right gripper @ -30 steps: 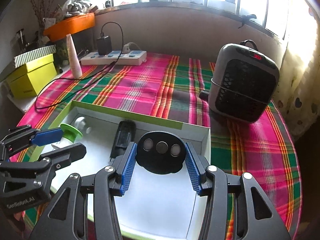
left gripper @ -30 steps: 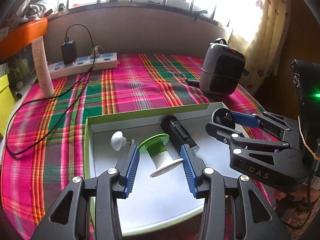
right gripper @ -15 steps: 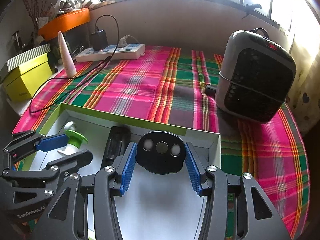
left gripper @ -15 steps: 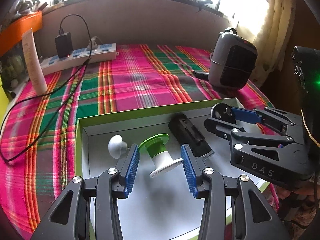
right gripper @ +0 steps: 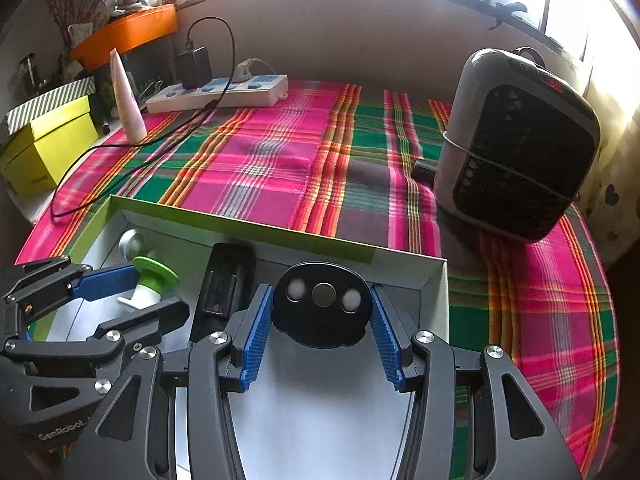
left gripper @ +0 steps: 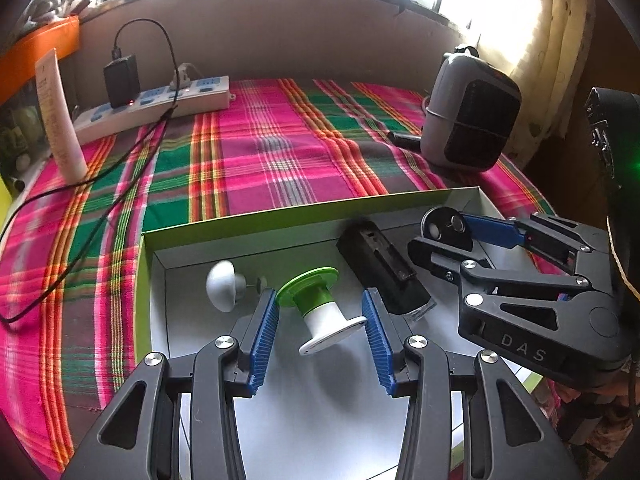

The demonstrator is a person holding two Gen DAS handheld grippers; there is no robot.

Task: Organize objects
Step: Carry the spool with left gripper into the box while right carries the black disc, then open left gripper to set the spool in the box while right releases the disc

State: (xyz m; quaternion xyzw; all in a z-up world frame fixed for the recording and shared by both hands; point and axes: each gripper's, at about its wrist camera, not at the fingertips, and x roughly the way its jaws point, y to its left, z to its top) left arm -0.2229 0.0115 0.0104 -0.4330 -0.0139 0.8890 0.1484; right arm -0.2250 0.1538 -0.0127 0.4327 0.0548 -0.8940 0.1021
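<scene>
Left tongs (left gripper: 320, 322): clamped across a green-and-white spool (left gripper: 322, 312); the blue pads press its green flange on one side and its white flange on the other; spool tilted, held over the left half of the tray.
Right tongs (right gripper: 320, 320): gripping a black round disc (right gripper: 320, 306) by its edges; two pale buttons and a grey centre face the camera; it hangs over the far right corner of the tray.
Tray (right gripper: 248, 228): a shallow white box with a lime-green rim, near edge of the plaid-covered bench (left gripper: 280, 152); a white knob (left gripper: 221, 286) lies at its far left, a black rectangular block (left gripper: 382, 276) between the two tongs.
Handling, spool: looks like light hollow plastic, stiff and smooth; I judge the flanges could slip off the pads if tilted more; the narrow waist would be the surer hold.
Handling, disc: thin, rigid, probably light; the curved rim gives the pads little contact, so it may pivot; keep it square.
Step, I'd say: both pieces poised for setting down inside the tray.
Backdrop: grey heater (right gripper: 516, 148) far right; power strip (left gripper: 156, 108) far left.
</scene>
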